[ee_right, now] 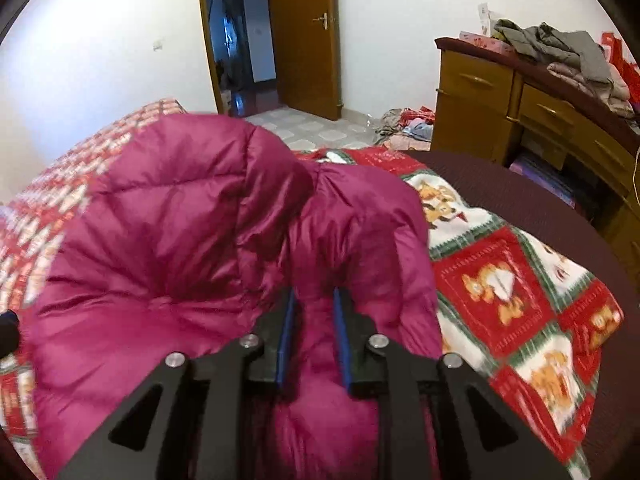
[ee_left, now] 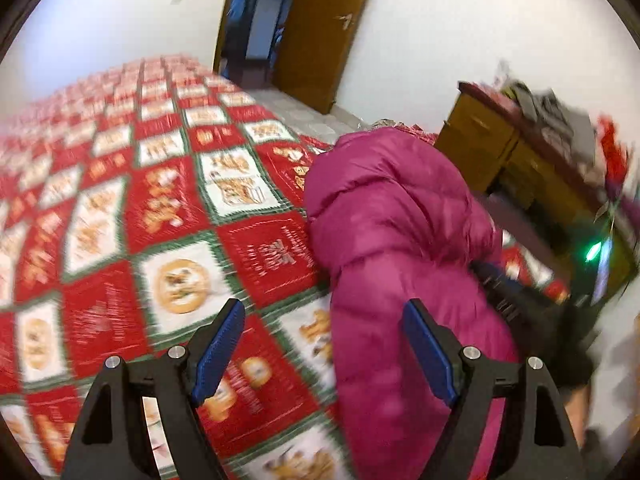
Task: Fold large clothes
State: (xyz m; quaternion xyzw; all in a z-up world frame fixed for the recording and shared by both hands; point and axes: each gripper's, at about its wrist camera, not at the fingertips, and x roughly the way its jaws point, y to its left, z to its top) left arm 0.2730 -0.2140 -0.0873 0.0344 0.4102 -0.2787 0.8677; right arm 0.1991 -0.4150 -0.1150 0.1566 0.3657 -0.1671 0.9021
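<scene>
A puffy magenta down jacket (ee_left: 392,216) lies bunched along the right edge of a bed covered by a red, white and green patterned bedspread (ee_left: 120,200). My left gripper (ee_left: 324,306) hovers open above the bedspread, with its right finger just beside the jacket and nothing between the blue pads. In the right wrist view the jacket (ee_right: 172,220) fills the foreground. My right gripper (ee_right: 315,292) has its jaws narrow, pinching a fold of the jacket's fabric between the pads. A black-gloved hand (ee_left: 568,340) shows behind the jacket in the left wrist view.
A wooden dresser (ee_right: 500,92) stands to the right of the bed with a pile of clothes (ee_right: 560,48) on top. More clothes (ee_right: 408,124) lie on the tiled floor near it. A wooden door (ee_right: 308,40) stands open at the back. The bedspread (ee_right: 500,280) ends on a dark mattress edge (ee_right: 520,184).
</scene>
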